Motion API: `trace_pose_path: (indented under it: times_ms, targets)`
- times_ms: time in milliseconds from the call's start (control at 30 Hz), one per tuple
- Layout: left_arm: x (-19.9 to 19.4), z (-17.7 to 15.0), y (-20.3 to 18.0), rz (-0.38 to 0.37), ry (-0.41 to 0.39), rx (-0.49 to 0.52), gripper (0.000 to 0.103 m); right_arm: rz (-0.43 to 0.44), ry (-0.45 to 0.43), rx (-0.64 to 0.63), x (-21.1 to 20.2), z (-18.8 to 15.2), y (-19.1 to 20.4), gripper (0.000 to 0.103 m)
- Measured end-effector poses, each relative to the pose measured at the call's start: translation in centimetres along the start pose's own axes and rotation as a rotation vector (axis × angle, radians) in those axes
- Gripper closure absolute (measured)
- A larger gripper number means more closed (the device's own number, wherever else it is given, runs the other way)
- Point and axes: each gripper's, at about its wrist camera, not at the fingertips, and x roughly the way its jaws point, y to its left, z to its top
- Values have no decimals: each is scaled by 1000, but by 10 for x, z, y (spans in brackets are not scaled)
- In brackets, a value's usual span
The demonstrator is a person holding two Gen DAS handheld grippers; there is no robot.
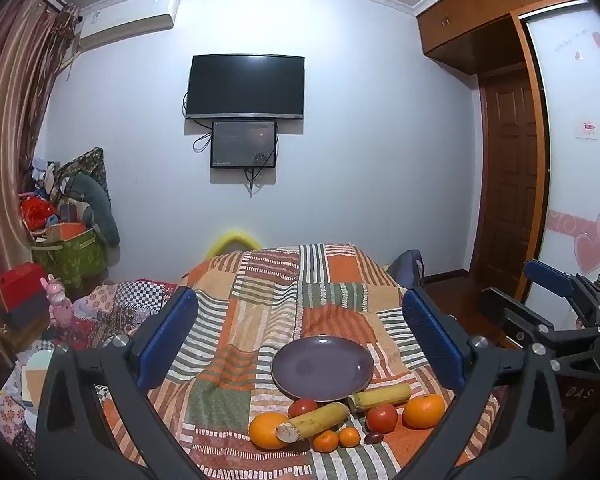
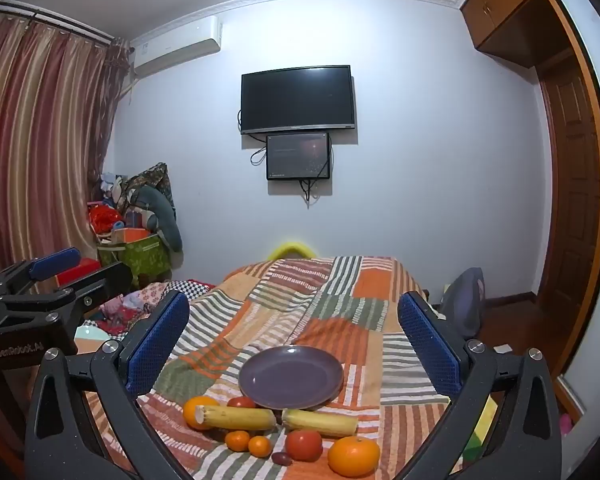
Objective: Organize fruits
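An empty purple plate (image 1: 322, 368) (image 2: 291, 377) lies on a striped patchwork cloth. In front of it lie two yellow stalk pieces (image 1: 314, 422) (image 2: 320, 423), two large oranges (image 1: 424, 411) (image 2: 354, 456), two red tomatoes (image 1: 381, 417) (image 2: 304, 445), two small tangerines (image 1: 326, 441) (image 2: 237, 440) and a small dark fruit (image 1: 373, 437) (image 2: 282, 458). My left gripper (image 1: 300, 336) hovers above the pile, open, nothing between its blue pads. My right gripper (image 2: 296, 340) is likewise open and empty. Each gripper shows at the edge of the other's view.
The cloth covers a bed (image 1: 284, 280) that runs toward a white wall with a television (image 1: 245, 87). Boxes and bags (image 1: 68, 240) pile up at the left by the curtain. A wooden wardrobe and door (image 1: 508, 184) stand at the right.
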Motion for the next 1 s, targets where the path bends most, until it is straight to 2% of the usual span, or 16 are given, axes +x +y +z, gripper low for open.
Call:
trace_pose_path:
  times_ms: [233,400,1000]
  targets:
    - [9,5,0,-5,12,-6,0,-7,-7,6,0,3,1,0]
    - [2,11,1,-9,-3,7,0,-3,-7,19,-2,3,-4,0]
    - [3,4,-5,-9,-2,6,0,-9,-14,25,-4,5,-5,0]
